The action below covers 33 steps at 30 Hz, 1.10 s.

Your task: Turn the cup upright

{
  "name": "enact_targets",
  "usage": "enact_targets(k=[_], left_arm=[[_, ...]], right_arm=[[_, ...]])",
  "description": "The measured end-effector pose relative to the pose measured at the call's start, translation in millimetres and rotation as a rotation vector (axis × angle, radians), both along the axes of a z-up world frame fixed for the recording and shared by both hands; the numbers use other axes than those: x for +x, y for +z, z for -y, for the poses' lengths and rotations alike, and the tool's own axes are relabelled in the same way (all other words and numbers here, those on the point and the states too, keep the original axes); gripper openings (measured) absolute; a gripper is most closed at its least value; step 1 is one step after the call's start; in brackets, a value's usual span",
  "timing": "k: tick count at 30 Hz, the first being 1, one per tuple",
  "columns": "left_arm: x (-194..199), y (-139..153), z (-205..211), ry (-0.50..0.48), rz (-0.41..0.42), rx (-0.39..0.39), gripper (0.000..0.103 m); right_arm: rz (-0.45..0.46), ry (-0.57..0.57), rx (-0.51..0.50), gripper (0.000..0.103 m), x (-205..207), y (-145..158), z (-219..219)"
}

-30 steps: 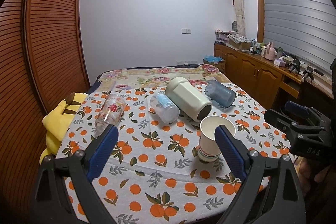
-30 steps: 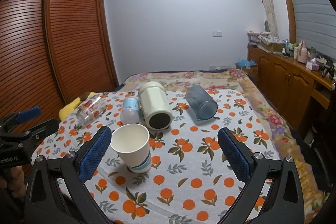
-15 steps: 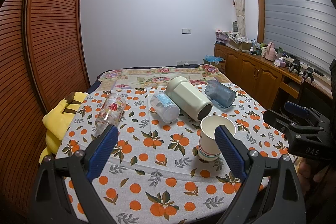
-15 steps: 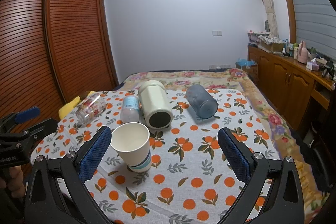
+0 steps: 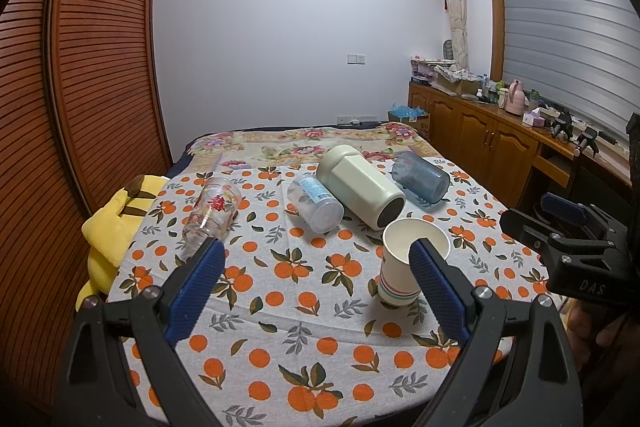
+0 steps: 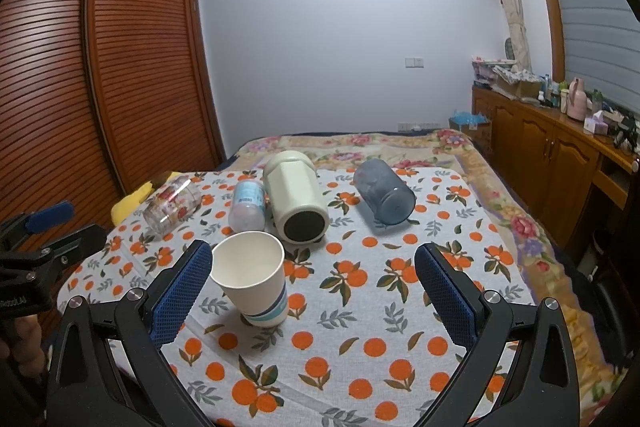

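A white paper cup (image 5: pixel 404 267) (image 6: pixel 254 277) stands upright on the orange-print cloth. Behind it lie on their sides a cream tumbler (image 5: pixel 360 183) (image 6: pixel 296 195), a clear plastic cup with a blue label (image 5: pixel 314 203) (image 6: pixel 248 205), a blue-grey cup (image 5: pixel 420 179) (image 6: pixel 384 191) and a printed glass (image 5: pixel 212 213) (image 6: pixel 172 203). My left gripper (image 5: pixel 316 263) is open and empty above the near cloth. My right gripper (image 6: pixel 314 267) is open and empty, its left finger beside the paper cup. Each gripper shows in the other's view, the right one (image 5: pixel 568 239) and the left one (image 6: pixel 36 239).
The table (image 5: pixel 304 351) sits in front of a floral bed (image 5: pixel 304 143). A yellow plush (image 5: pixel 108 227) lies at the table's left edge. A wooden wardrobe (image 5: pixel 80 87) stands on the left and a cluttered wooden sideboard (image 5: pixel 500 139) on the right.
Both views have shifted very slightly. The cups and both grippers' openings look the same.
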State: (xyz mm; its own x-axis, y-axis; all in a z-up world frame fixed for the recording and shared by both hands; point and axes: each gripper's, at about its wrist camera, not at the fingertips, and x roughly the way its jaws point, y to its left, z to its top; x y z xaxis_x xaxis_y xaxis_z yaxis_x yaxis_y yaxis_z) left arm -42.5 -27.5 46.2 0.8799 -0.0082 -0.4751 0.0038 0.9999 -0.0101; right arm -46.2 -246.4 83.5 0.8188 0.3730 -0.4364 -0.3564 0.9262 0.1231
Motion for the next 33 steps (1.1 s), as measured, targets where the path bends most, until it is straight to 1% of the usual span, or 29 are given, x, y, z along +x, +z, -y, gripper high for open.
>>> enact_targets(k=[33], left_arm=[[1.0, -8.4, -1.8, 0.009, -0.013, 0.000, 0.094]], right_arm=[[-0.010, -0.004, -0.001, 0.103, 0.5, -1.3, 1.3]])
